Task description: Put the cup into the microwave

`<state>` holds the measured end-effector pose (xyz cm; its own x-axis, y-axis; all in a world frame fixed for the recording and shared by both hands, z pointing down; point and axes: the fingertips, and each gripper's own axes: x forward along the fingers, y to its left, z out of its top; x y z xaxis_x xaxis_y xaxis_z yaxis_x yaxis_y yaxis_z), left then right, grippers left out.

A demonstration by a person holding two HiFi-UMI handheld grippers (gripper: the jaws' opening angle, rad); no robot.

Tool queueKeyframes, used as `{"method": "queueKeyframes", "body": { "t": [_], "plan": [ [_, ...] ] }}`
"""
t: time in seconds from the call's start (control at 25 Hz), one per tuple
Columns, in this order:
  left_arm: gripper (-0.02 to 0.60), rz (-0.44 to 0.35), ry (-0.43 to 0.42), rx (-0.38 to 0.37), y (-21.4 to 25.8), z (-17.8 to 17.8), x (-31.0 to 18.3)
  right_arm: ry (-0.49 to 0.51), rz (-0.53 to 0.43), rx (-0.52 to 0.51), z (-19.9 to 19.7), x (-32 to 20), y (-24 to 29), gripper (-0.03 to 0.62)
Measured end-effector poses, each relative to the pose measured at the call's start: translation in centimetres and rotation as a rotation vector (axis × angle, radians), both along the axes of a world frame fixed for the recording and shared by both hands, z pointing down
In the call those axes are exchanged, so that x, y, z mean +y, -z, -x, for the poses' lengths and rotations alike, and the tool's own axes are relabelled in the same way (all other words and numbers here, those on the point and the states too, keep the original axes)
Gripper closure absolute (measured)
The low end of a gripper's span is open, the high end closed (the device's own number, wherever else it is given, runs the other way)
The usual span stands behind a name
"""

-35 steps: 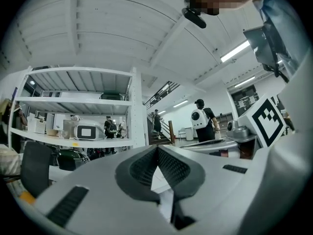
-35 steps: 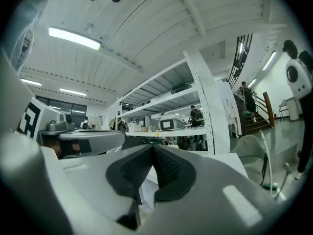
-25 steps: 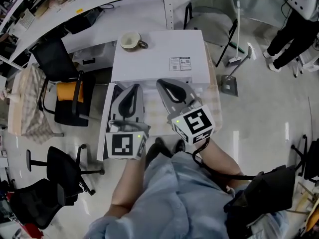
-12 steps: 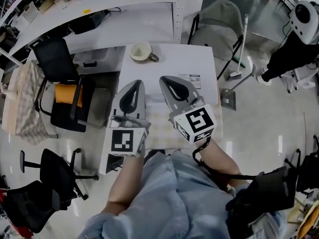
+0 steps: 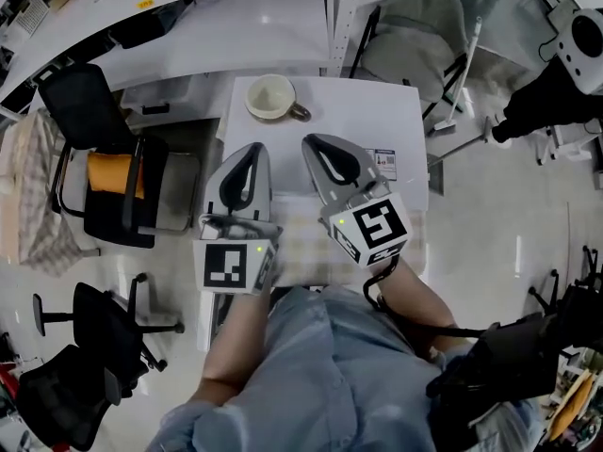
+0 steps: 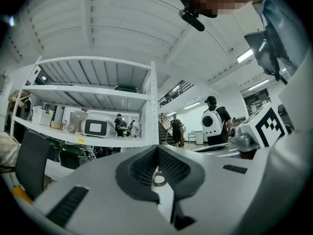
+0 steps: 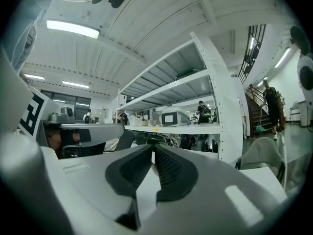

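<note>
Both grippers have come forward over the microwave [image 5: 367,121] since a second ago, and the cup [image 5: 270,96] is now lying closer ahead of their tips.

From the head view I am not seeing the microwave's front or door at all: the two grippers and my own arms are covering it. Only a strip of the checked bench [image 5: 300,245] is showing below them. Neither gripper view is showing the door either.

The left gripper [image 5: 251,149] is holding its jaws together at the tips, with nothing between them. In the left gripper view [image 6: 157,150] a small brownish ring is showing low in the slit behind the tips. It is too small for me to call it the cup with certainty. The right gripper [image 5: 312,143] is likewise holding its jaws closed and empty. The right gripper view [image 7: 152,148] is showing no cup, only white surface and shelving beyond.

The head view alone is giving me the cup plainly. It is standing upright, mouth up, on the far left corner of the microwave's top. Its handle is pointing right and slightly back toward me, so its long axis is running roughly across the top.
</note>
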<state>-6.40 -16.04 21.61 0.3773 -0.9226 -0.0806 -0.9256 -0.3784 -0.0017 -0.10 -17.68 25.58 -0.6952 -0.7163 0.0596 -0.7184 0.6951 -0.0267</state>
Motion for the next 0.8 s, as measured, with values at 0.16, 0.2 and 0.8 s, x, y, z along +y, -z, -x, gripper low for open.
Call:
{"method": "queueKeyframes", "body": {
  "t": [0.16, 0.2, 0.8],
  "plan": [
    [0.577, 0.036, 0.018, 0.011, -1.1, 1.7, -1.6, 0.001, 0.021, 0.006, 1.0, -1.7, -1.2, 0.566],
    [0.577, 0.035, 0.022, 0.016, -1.1, 2.0, -2.0, -0.001, 0.022, 0.009, 1.3, -2.1, -1.4, 0.531],
    [0.577, 0.117, 0.009, 0.036, -4.3, 5.0, -6.8, 0.017, 0.12, 0.11, 4.9, -8.2, -6.3, 0.077]
  ]
}}
